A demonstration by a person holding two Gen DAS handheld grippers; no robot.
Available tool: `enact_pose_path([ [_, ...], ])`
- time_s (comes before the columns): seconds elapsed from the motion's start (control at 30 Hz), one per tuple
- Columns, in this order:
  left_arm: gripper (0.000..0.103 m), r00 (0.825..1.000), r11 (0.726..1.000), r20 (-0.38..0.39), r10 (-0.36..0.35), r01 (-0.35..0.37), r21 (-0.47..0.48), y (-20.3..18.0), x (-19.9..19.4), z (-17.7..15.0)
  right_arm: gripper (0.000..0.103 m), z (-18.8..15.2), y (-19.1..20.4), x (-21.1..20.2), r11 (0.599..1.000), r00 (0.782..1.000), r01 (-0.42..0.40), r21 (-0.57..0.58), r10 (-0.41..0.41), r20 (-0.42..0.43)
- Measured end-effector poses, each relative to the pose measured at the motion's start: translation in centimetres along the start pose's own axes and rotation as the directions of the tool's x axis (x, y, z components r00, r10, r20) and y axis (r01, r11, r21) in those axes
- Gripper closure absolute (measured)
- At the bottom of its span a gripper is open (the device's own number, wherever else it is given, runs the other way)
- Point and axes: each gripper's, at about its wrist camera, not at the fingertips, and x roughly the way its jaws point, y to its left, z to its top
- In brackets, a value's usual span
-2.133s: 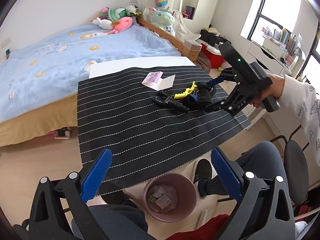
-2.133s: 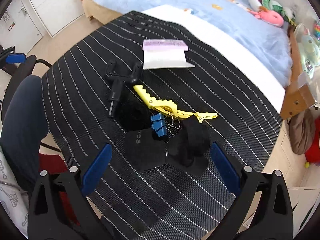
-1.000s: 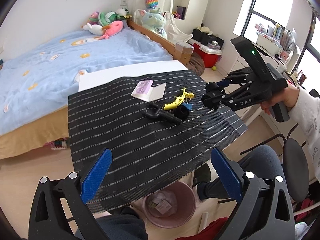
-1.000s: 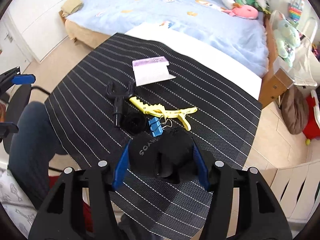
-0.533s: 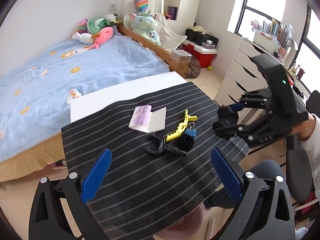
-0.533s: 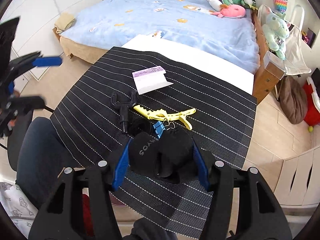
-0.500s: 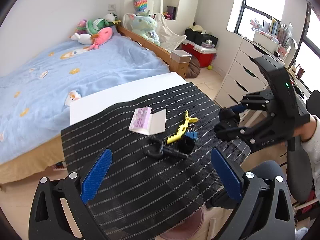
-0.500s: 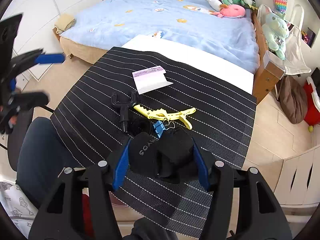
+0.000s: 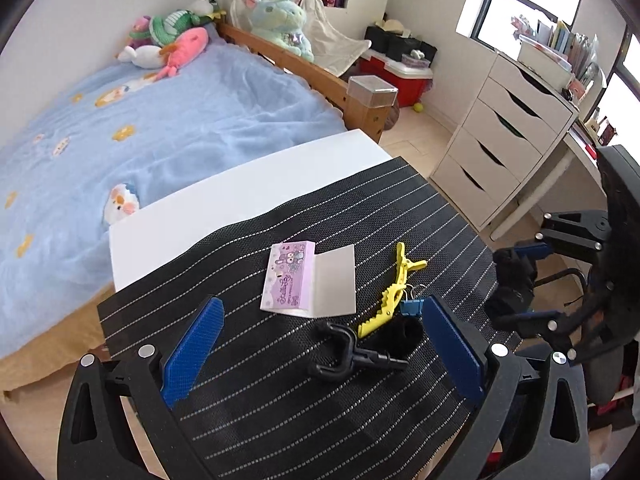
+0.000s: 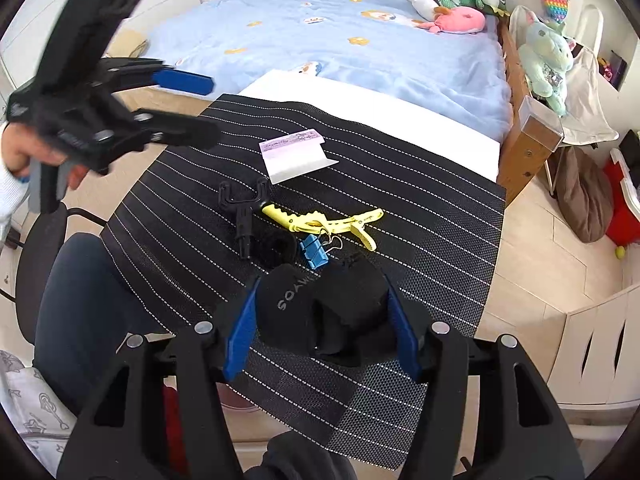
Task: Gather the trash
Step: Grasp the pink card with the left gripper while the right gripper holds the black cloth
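So the right hand-held gripper (image 10: pixel 320 320) is clamped on a bundle of black fabric (image 10: pixel 324 312), looks like socks, one has grey lettering on it. Both blue pads press into the bundle from either side, and it's held above the near part of the bench (image 10: pixel 400 128), lifted clear of the striped black mat (image 10: pixel 420 220).

The left hand-held gripper (image 9: pixel 320 350) has its jaws standing wide apart with nothing between them. From its own camera it's looking down over the near left part of the mat. In the right wrist view you can see it off to the left, blurry, with a hand (image 10: pixel 24 156) wrapped around the grip.

Stuff lying on the mat:
- a pink-and-white paper packet (image 9: pixel 310 280) toward the far side, flap folded open
- a black plastic forked piece (image 9: pixel 348 354), nearer than the packet
- a yellow hair clip (image 9: pixel 390 292) just right of that
- a small blue binder clip (image 9: pixel 412 306) touching the clip's near end
- a round black fuzzy thing (image 9: pixel 400 334) right beside the binder clip

Beyond the bench there's a bed with a light blue blanket (image 9: pixel 140 140) and plush toys (image 9: pixel 168 44) at the far end. White drawers (image 9: pixel 500 140) sit off to the right.
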Motion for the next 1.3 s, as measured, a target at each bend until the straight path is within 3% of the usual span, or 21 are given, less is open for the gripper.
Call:
enact_pose_path([
  [0.37, 0.008, 0.991, 0.999, -0.13, -0.04, 0.037, -0.019, 0.5, 5.3, 1.8, 0.044, -0.2, -0.7, 0.3, 1.0, 1.0, 0.007, 0.011, -0.007, -0.014],
  [0.63, 0.008, 0.971, 1.0, -0.237, -0.01, 0.009, -0.006, 0.5, 9.2, 1.7, 0.044, -0.3, -1.0, 0.5, 1.0, 1.0, 0.01, 0.016, -0.01, -0.023],
  [0.93, 0.008, 0.967, 0.999, -0.252, 0.024, -0.03, -0.02, 0.7, 10.1, 1.6, 0.044, -0.3, -1.1, 0.6, 1.0, 1.0, 0.011, 0.014, -0.01, -0.025],
  [1.1, 0.031, 0.966, 0.998, -0.255, 0.052, -0.059, -0.02, 1.0, 9.9, 1.4, 0.044, -0.2, -1.0, 0.9, 1.0, 1.0, 0.008, 0.01, -0.008, -0.025],
  [1.23, 0.038, 0.97, 0.998, -0.236, 0.054, -0.059, -0.013, 1.0, 9.3, 1.3, 0.044, 0.1, -0.8, 1.1, 1.0, 1.0, 0.006, 0.007, -0.006, -0.025],
  [1.27, 0.045, 0.972, 0.998, -0.228, 0.049, -0.054, -0.012, 1.0, 8.9, 1.4, 0.044, 0.1, -0.8, 1.1, 1.0, 1.0, 0.006, 0.006, -0.006, -0.025],
  [1.3, 0.06, 0.973, 0.999, -0.227, 0.049, -0.052, -0.009, 1.0, 8.8, 1.5, 0.044, 0.1, -0.7, 1.2, 1.0, 1.0, 0.006, 0.005, -0.006, -0.026],
])
